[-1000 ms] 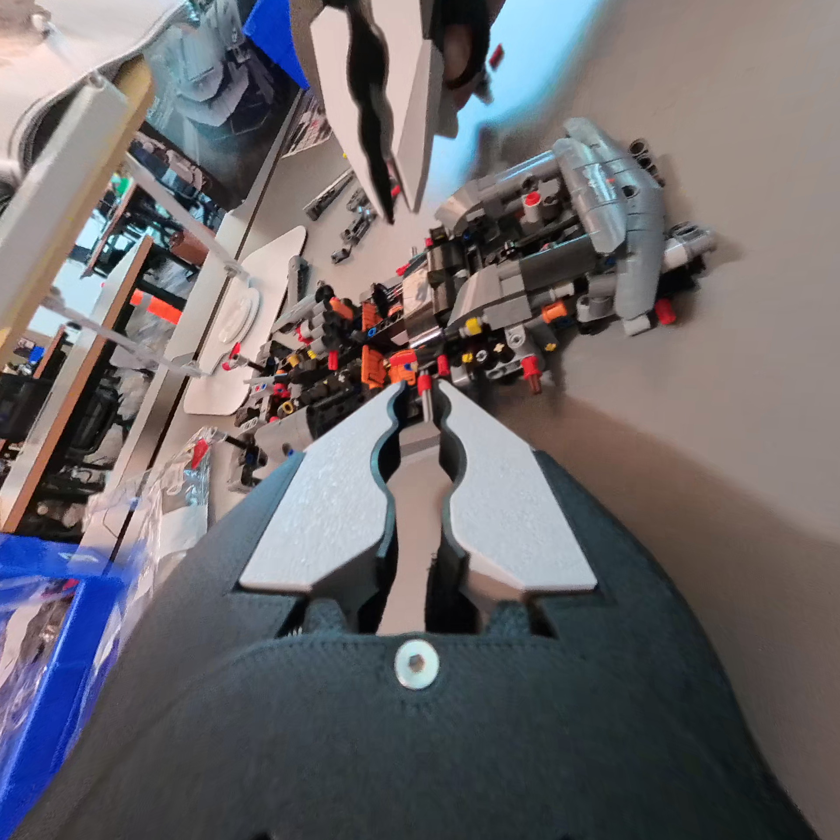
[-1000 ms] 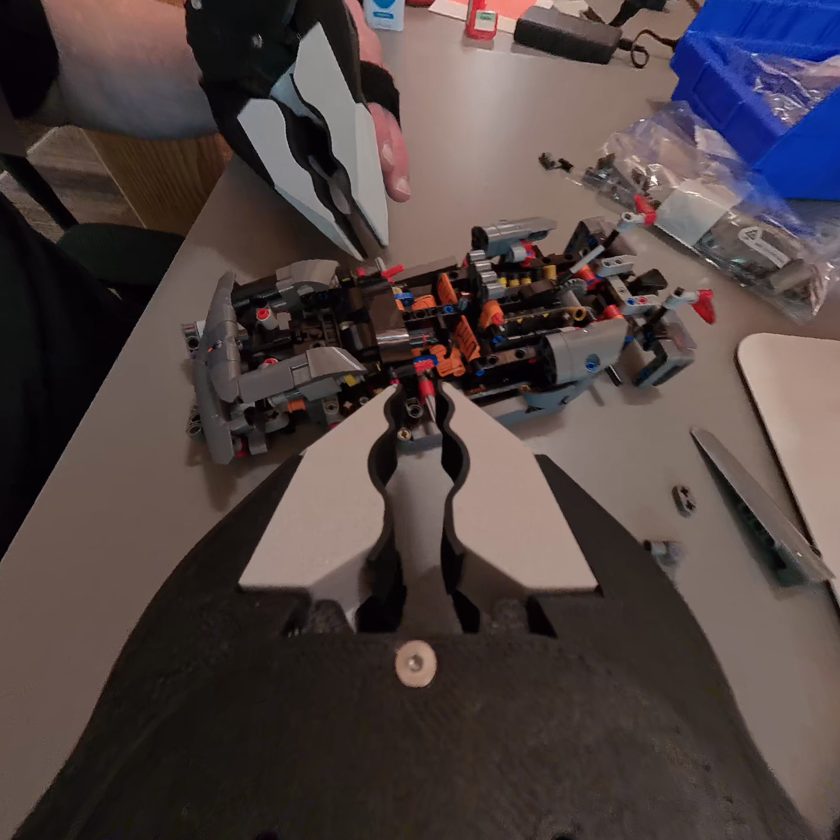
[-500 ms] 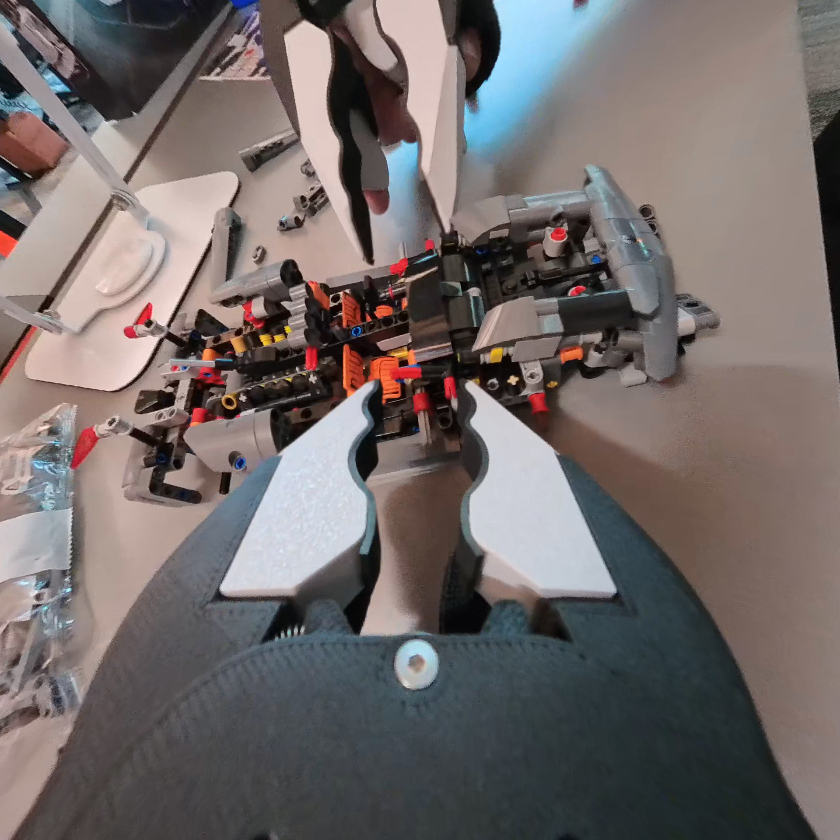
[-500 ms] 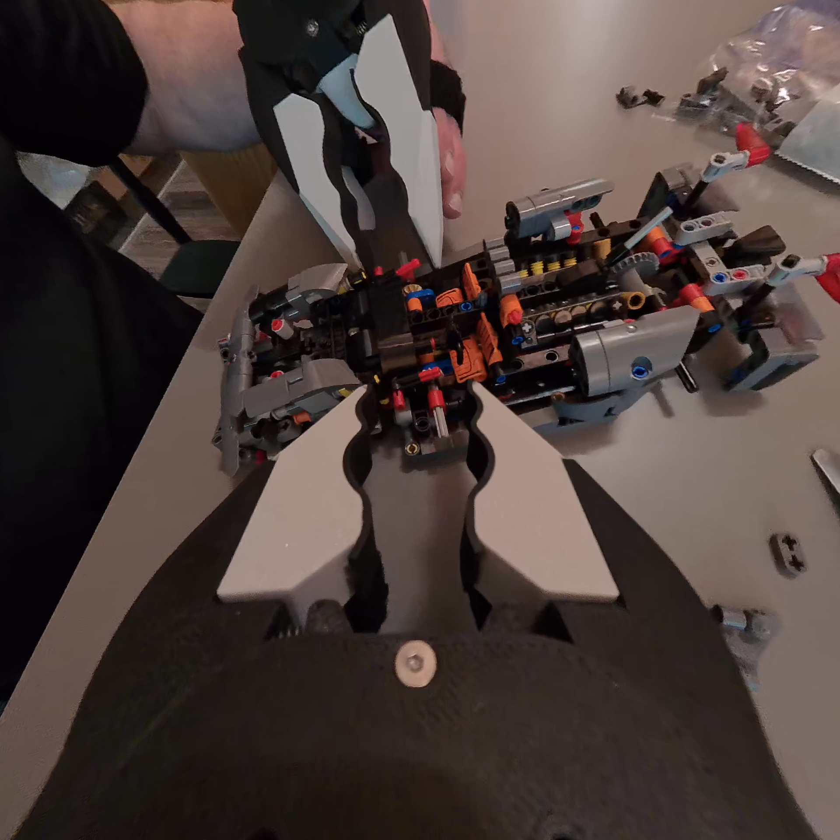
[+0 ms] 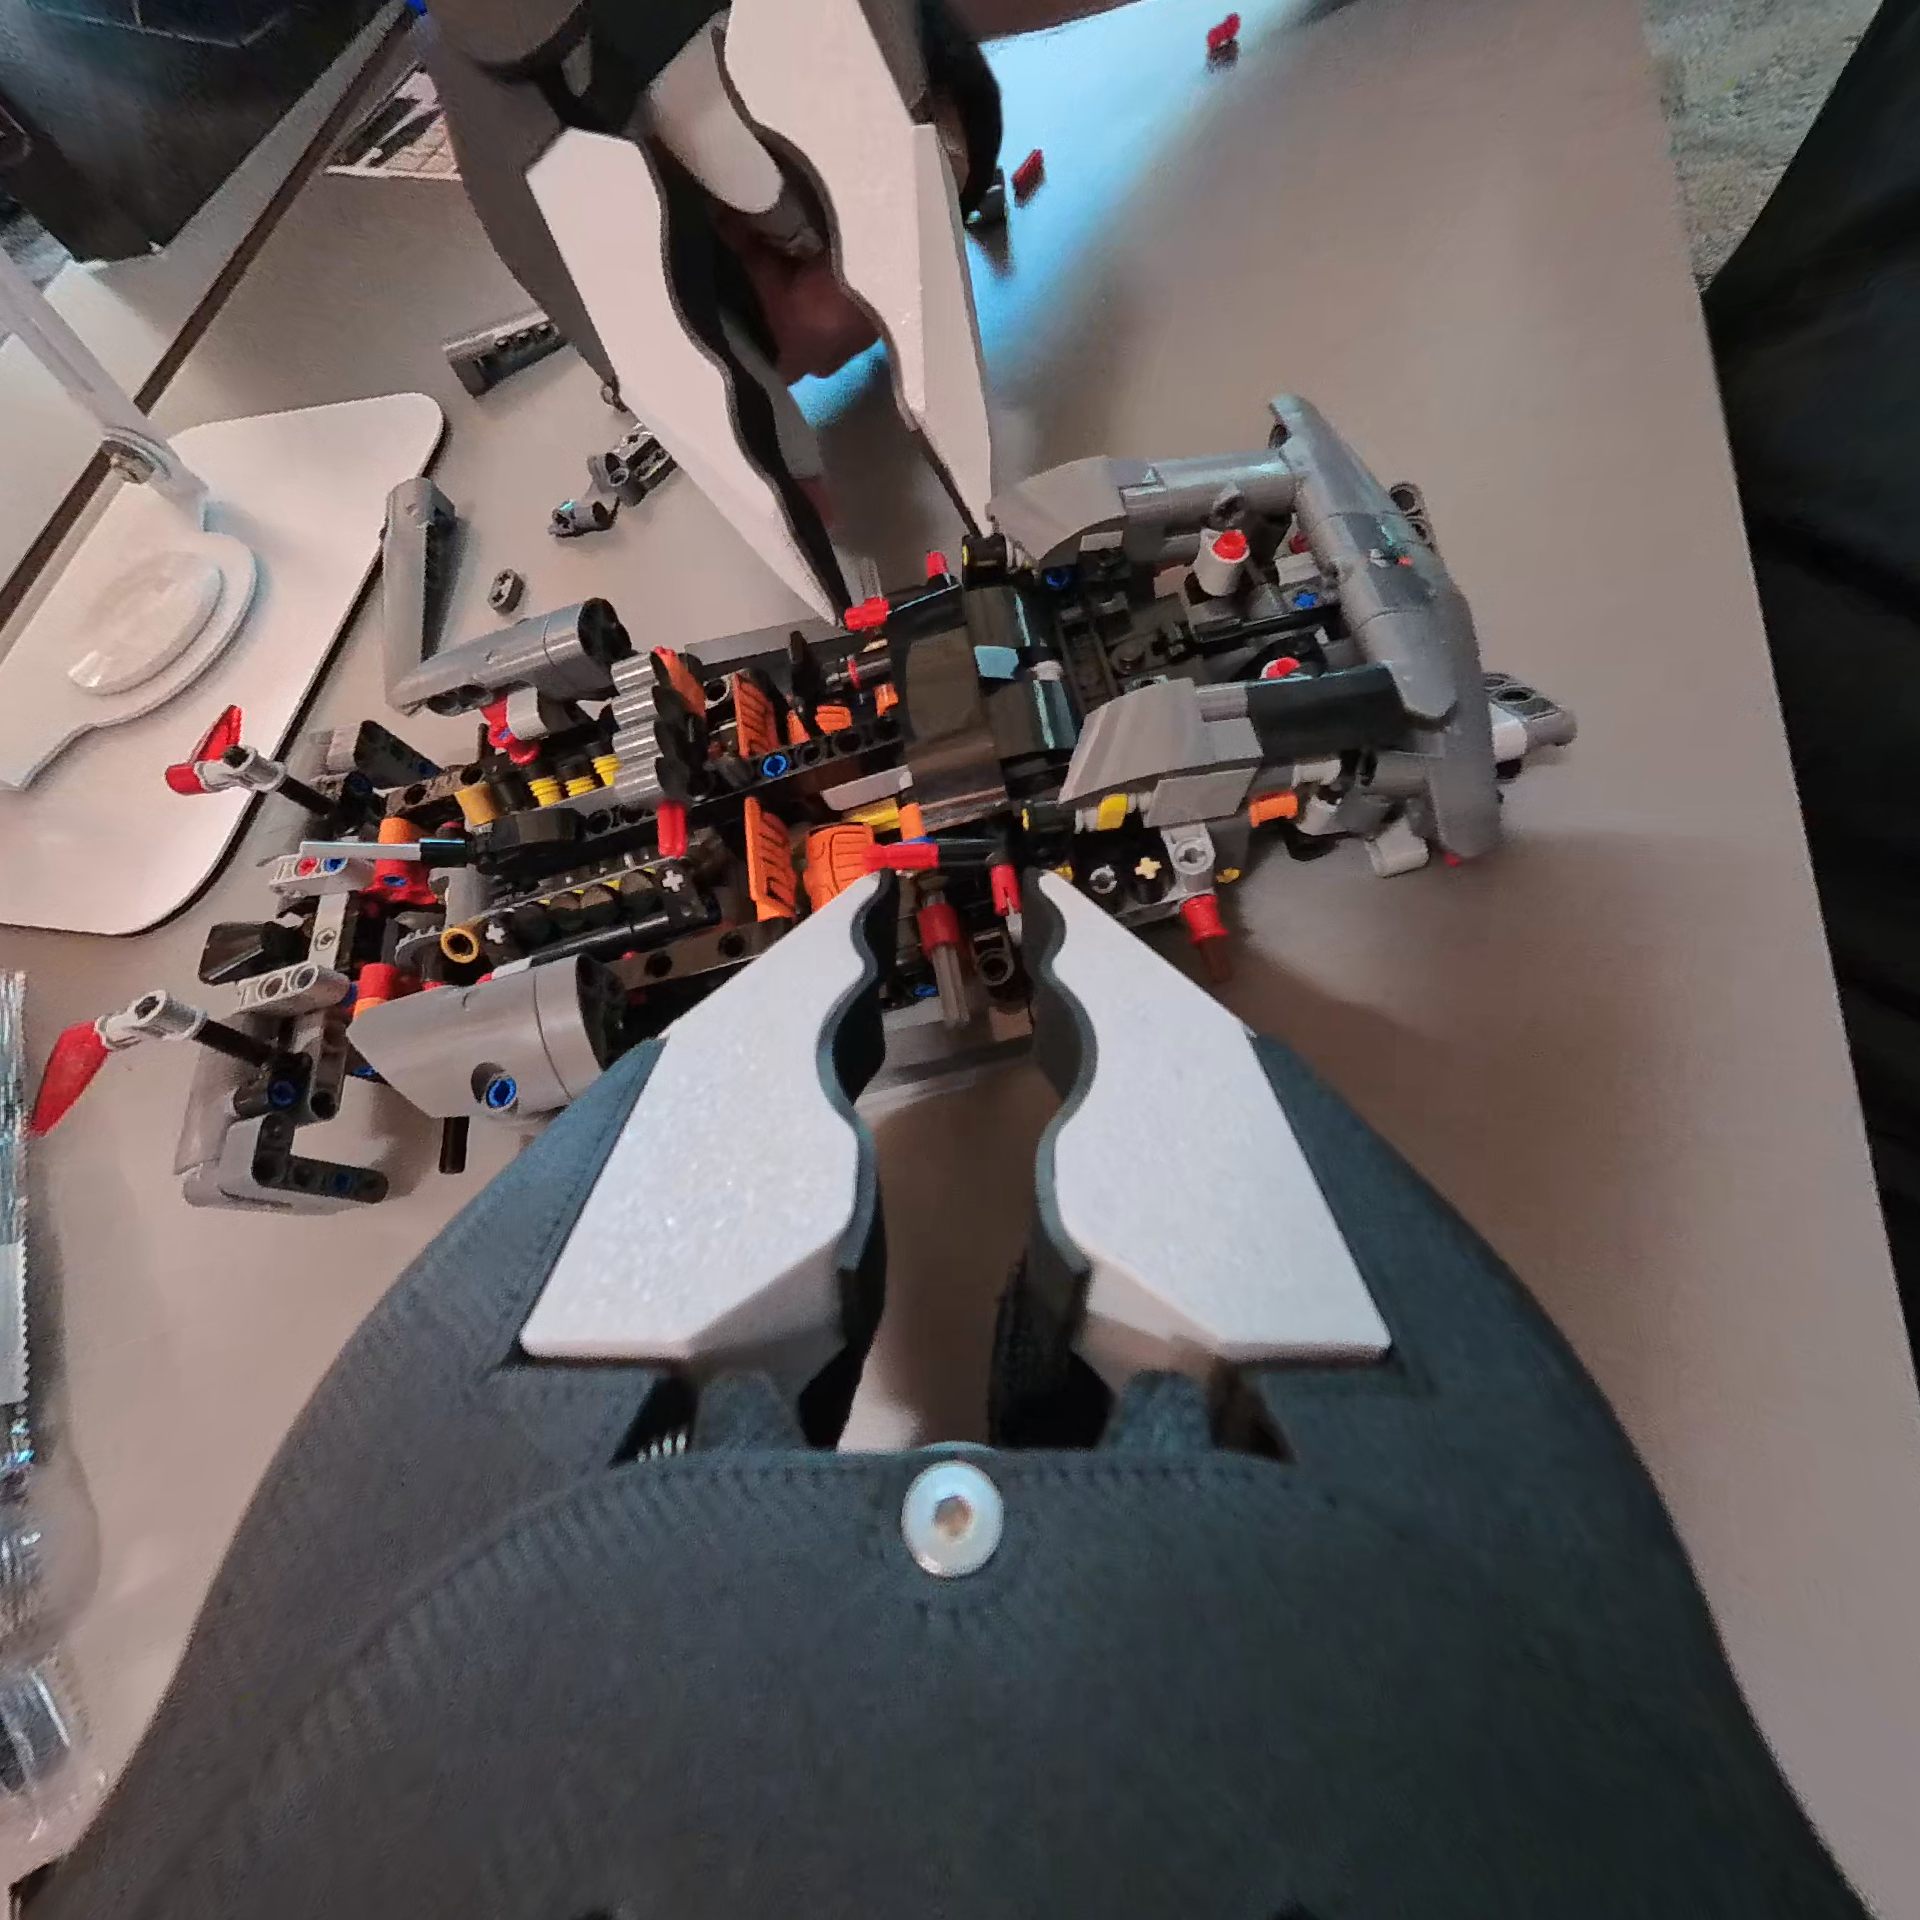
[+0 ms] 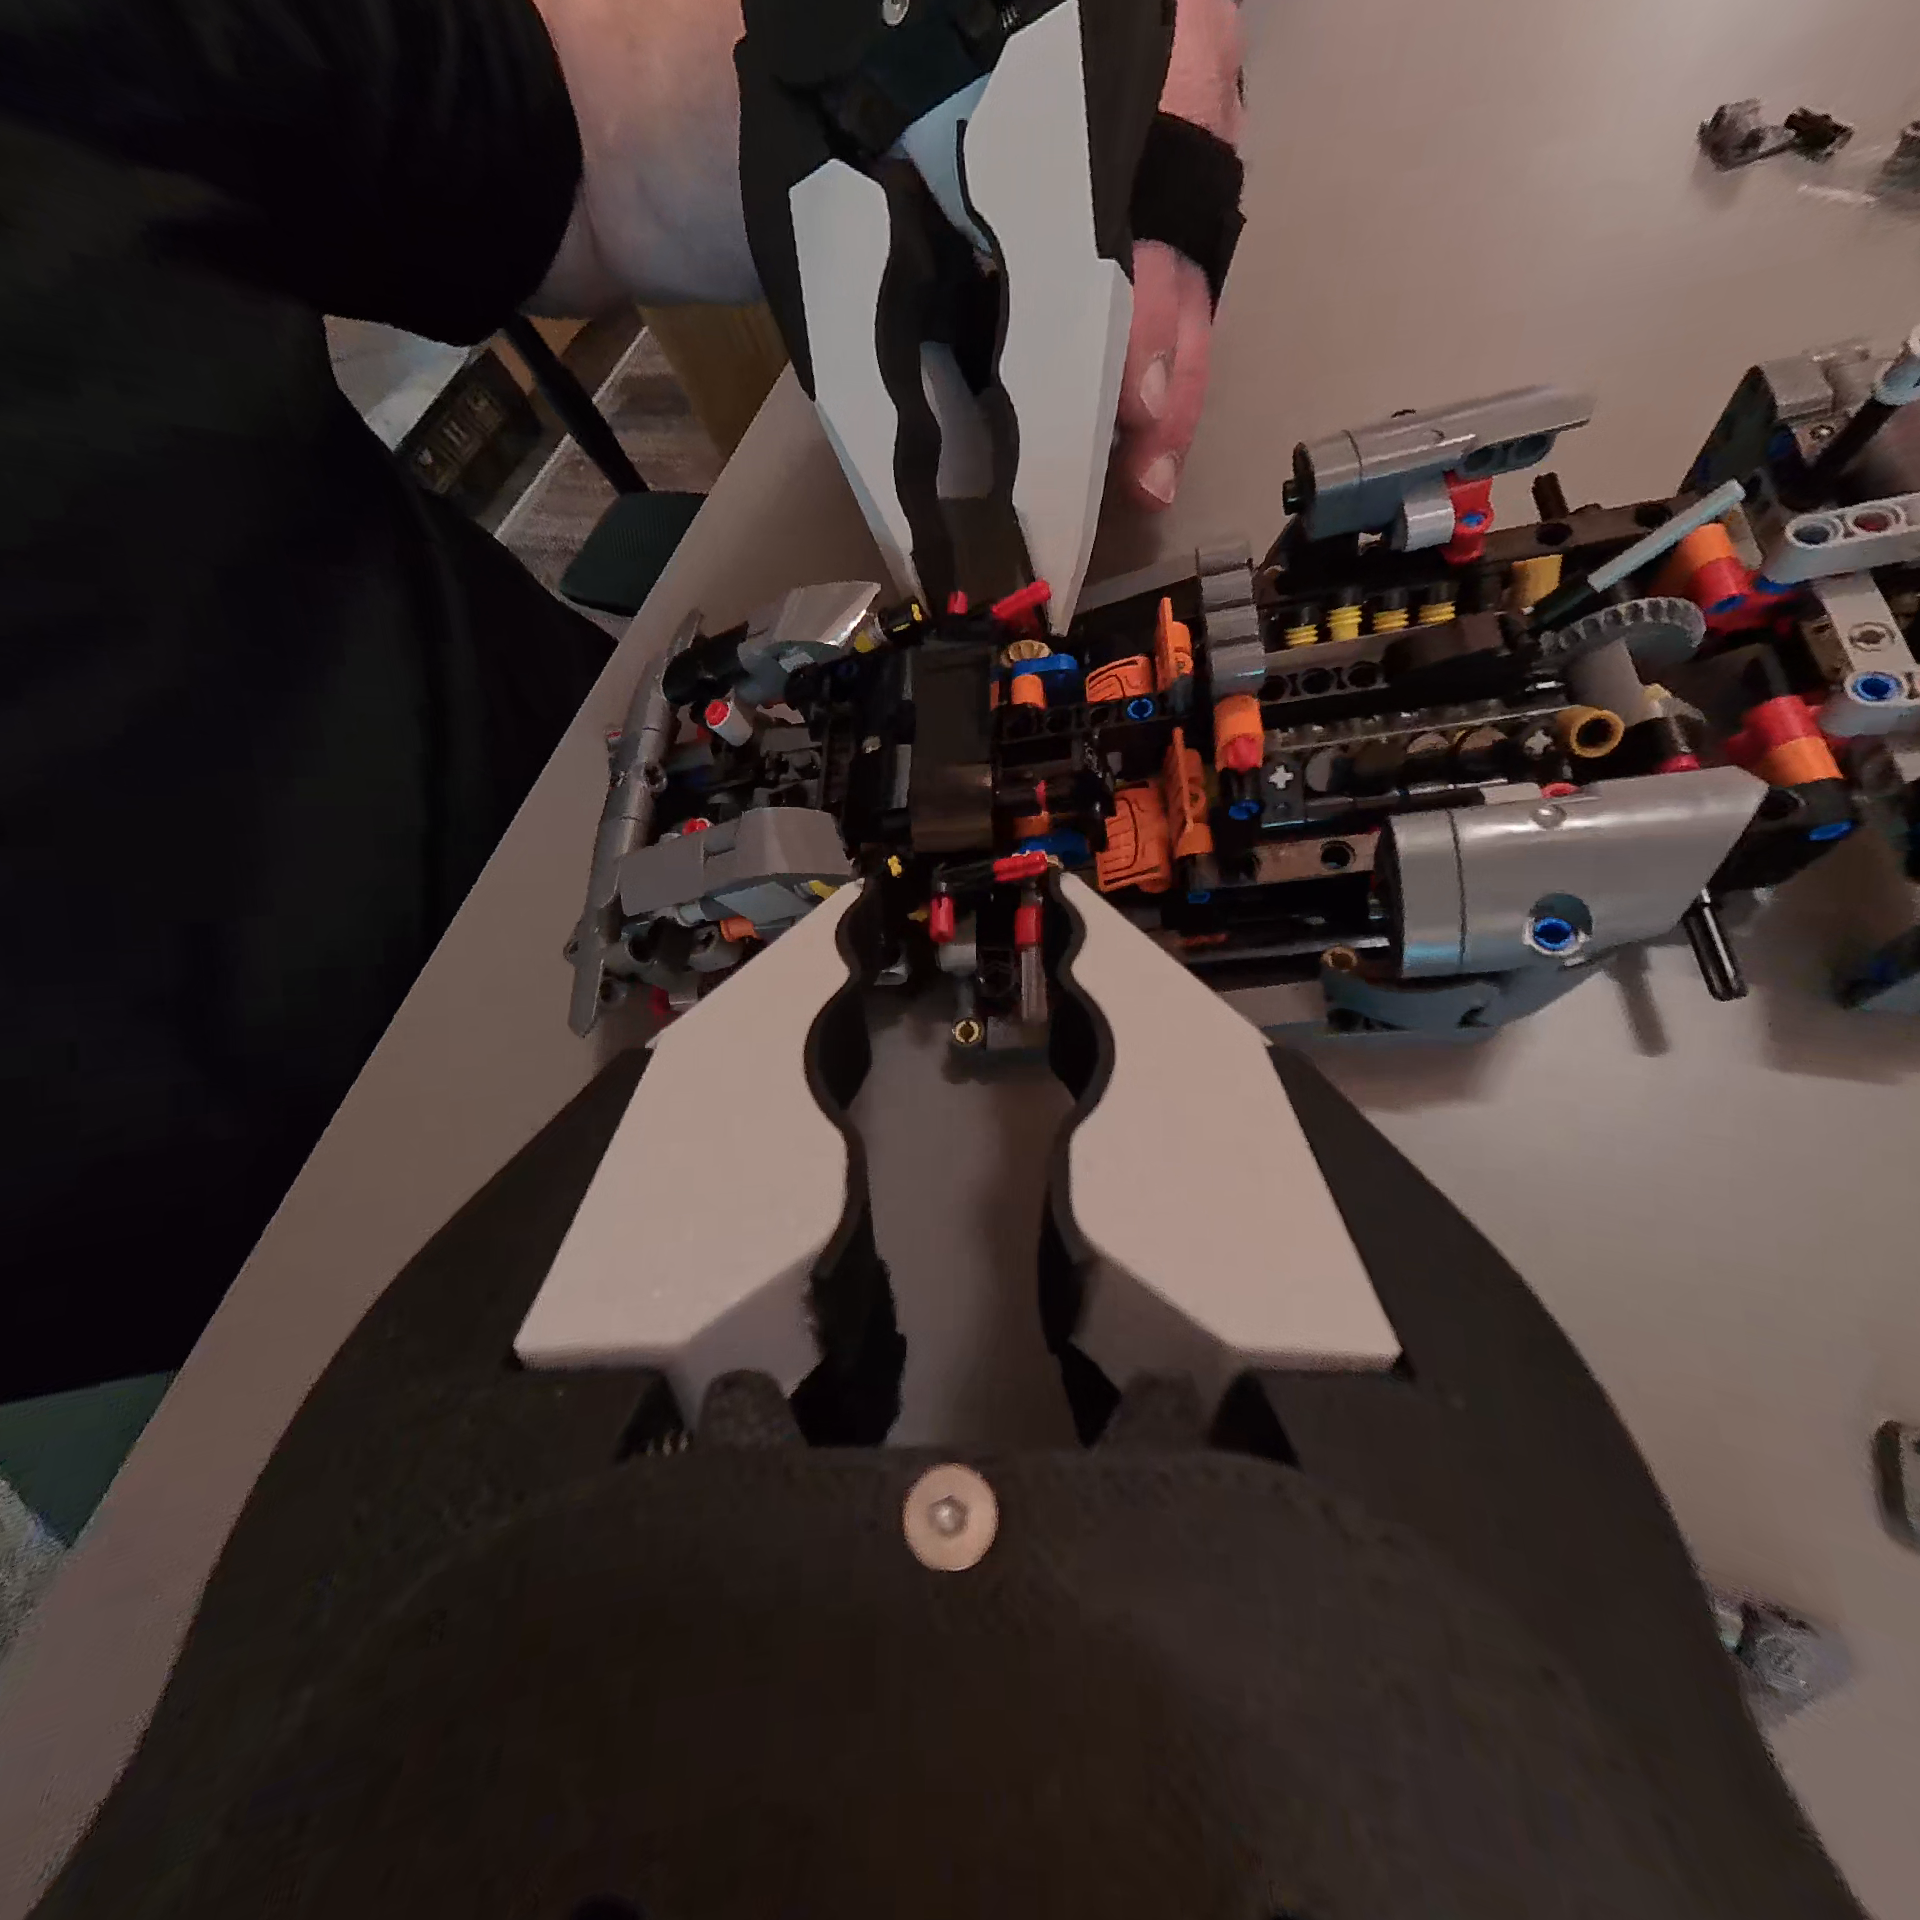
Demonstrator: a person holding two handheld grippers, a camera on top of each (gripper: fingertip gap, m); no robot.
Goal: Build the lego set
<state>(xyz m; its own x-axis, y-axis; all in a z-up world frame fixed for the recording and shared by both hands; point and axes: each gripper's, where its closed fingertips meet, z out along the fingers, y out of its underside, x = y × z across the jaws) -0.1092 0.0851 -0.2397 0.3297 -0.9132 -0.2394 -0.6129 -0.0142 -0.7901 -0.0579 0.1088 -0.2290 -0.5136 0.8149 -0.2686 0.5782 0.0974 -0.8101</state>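
A partly built brick car chassis (image 5: 935,717), grey, black and orange with red pins, lies on the beige table (image 5: 1455,1143). My left gripper (image 5: 961,883) reaches onto its near side. Its fingers (image 5: 769,1039) have closed in on a small black and grey side section with red pins, with no gap showing. My right gripper (image 6: 961,883) does the same on the opposite side of the chassis (image 6: 1143,727), its fingers (image 6: 1164,1039) against a black block with a red pin. Each gripper shows across the model in the other view, the right (image 5: 909,571) and the left (image 6: 987,603). The model rests on the table.
A white stand base (image 5: 208,644) and a clear bag of parts (image 5: 21,1351) lie left of the model. Loose small parts (image 5: 613,483) and a grey beam (image 5: 504,348) lie behind it, with more parts (image 6: 1766,130) far off. The table edge (image 6: 436,987) runs beside a person's arm (image 6: 644,208). About 7 cm separates my left fingertips from my right.
Both grippers opened wide, moved in over the model's sides from opposite directions, then narrowed their jaws around the side sections. The model has stayed on the table.
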